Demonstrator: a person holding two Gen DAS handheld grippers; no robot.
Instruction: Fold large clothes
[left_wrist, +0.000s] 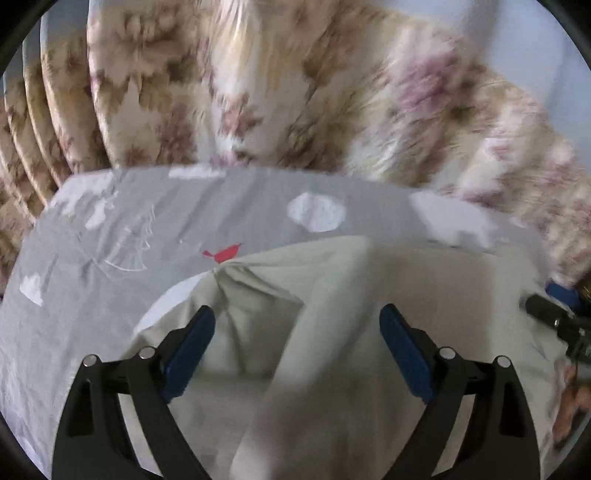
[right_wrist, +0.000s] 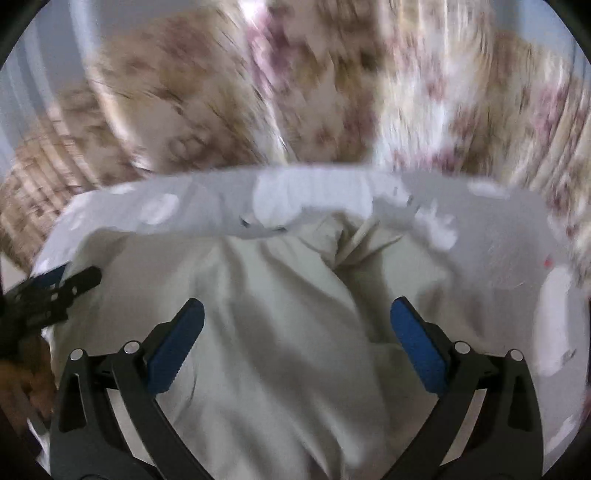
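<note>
**Both tools open over the garment**

Left tool (left_wrist: 297, 343): jaws spread wide, nothing between the blue pads (left_wrist: 192, 350). Pale cream garment (left_wrist: 332, 295) lies directly under and ahead of it, one raised fold running up between the jaws. Crumpled corner just ahead-left of the left pad.

Right tool (right_wrist: 297, 341): also wide apart, gripping nothing. Same cream garment (right_wrist: 277, 314) below and ahead, creased, bunched at its far edge.

Each tool shows at the edge of the other's view, side by side over the cloth.

Beyond the garment: grey bedsheet (left_wrist: 129, 221) with white patches and a red bird print (left_wrist: 225, 253). Behind that, floral curtain (left_wrist: 258, 74), motion-blurred.
</note>
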